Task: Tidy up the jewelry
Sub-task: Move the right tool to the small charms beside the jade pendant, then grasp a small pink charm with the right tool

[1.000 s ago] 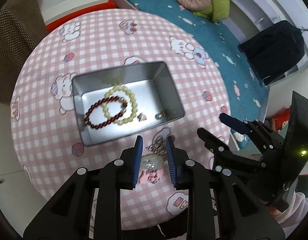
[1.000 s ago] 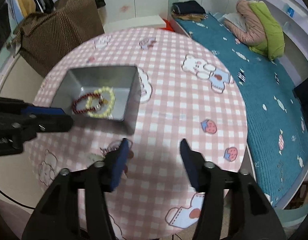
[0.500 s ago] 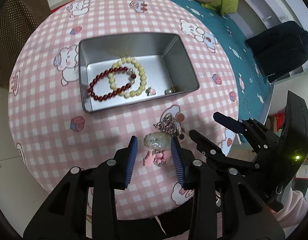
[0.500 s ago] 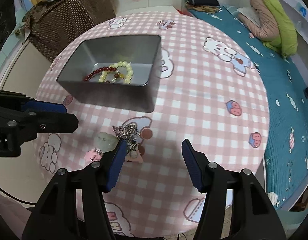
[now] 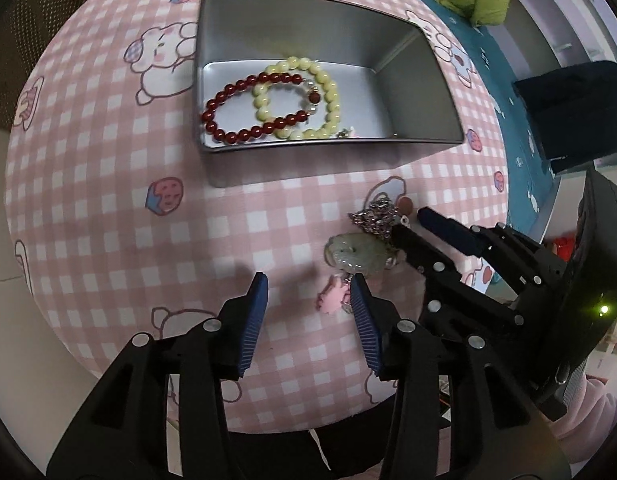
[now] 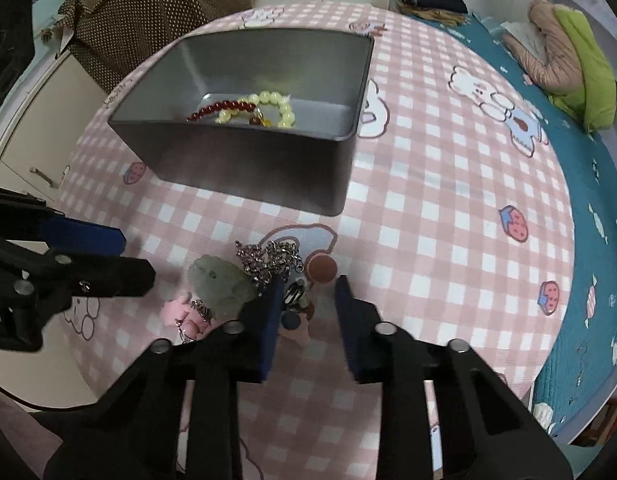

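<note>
A grey metal tin (image 5: pixel 436 80) (image 6: pixel 244 164) holds a red bead bracelet (image 5: pixel 244 132) (image 6: pixel 212 110) and a pale yellow bead bracelet (image 5: pixel 324 92) (image 6: pixel 276 108). On the cloth in front of it lie a green jade pendant (image 5: pixel 354 254) (image 6: pixel 220 284), a silver chain (image 5: pixel 374 216) (image 6: pixel 268 258) and a pink charm (image 5: pixel 332 294) (image 6: pixel 180 312). My left gripper (image 5: pixel 308 280) (image 6: pixel 128 256) is open, just left of the pendant. My right gripper (image 6: pixel 306 284) (image 5: pixel 408 224) is open, low over the chain pile's right side.
The round table (image 5: pixel 108 184) has a pink checked cloth. A teal bed (image 6: pixel 588 128) with green and pink bedding lies to the right. A brown dotted bag (image 6: pixel 148 12) sits behind the table on the left. A dark jacket (image 5: pixel 568 112) hangs at the right.
Both grippers have moved down and closer to the table. The right gripper has come in over the chain pile; the left has shifted left off the pendant and opened wider.
</note>
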Tool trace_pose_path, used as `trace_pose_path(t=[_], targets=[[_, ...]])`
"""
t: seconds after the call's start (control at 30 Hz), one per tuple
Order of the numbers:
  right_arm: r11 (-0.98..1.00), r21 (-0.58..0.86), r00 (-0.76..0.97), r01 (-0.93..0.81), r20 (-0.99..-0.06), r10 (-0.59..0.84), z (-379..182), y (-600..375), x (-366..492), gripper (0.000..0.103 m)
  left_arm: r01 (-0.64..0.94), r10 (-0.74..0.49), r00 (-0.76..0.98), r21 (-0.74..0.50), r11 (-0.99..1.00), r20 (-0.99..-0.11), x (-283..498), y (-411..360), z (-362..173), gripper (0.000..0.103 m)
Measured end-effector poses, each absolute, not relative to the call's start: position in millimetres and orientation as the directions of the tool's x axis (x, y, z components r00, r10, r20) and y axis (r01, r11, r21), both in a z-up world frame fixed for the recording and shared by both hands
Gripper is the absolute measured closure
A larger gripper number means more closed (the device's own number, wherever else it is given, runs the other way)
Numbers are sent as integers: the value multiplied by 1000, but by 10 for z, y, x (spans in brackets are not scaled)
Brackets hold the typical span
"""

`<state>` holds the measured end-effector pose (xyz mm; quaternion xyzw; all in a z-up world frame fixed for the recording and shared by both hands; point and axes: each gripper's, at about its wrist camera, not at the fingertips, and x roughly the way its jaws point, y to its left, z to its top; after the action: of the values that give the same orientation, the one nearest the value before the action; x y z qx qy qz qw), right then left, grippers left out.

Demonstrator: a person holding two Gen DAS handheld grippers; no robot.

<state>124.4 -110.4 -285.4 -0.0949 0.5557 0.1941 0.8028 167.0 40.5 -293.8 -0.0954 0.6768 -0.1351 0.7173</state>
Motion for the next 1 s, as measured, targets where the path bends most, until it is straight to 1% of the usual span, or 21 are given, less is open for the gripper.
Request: trace_pose_path(t=[0.07, 0.1, 0.17, 0.3, 0.4, 0.5, 0.83, 1.0], targets=[[902, 54, 308, -427, -930, 202, -2864, -1090, 1237, 84, 61, -329, 46, -326, 943, -943, 1680, 425, -2954, 59], [901, 46, 310, -432, -930, 196, -2869, -1092, 1236, 87, 61, -332, 45, -329, 942, -942, 1685, 424, -2960, 59], [901, 44, 308, -431, -932, 193, -2875, -1117, 1250, 90, 65, -337, 39, -334, 940, -941, 1702, 447, -2962, 59], [910, 52, 304, -410, -934, 190, -2858, -1161, 1280, 90, 95, -351, 18, -348, 933, -936, 1752, 331, -2980, 59], [918, 54, 317, -393, -929, 191, -2796, -1214, 1281, 90, 128, -352, 4, -348, 929, -936, 1766, 219, -2989, 55], [929, 55, 335, -367, -923, 188, -2721, -1288, 1292, 90, 157, -349, -12, -347, 925, -937, 1779, 115, -3013, 55], [952, 87, 370, -292, -908, 197, -2532, -1504, 1223, 90, 174, -315, -53, -319, 932, -948, 1847, -89, -3155, 55], [953, 103, 339, -285, -919, 201, -2630, -1551, 1223, 90, 180, -293, -56, -299, 937, -954, 1849, -119, -3182, 55]])
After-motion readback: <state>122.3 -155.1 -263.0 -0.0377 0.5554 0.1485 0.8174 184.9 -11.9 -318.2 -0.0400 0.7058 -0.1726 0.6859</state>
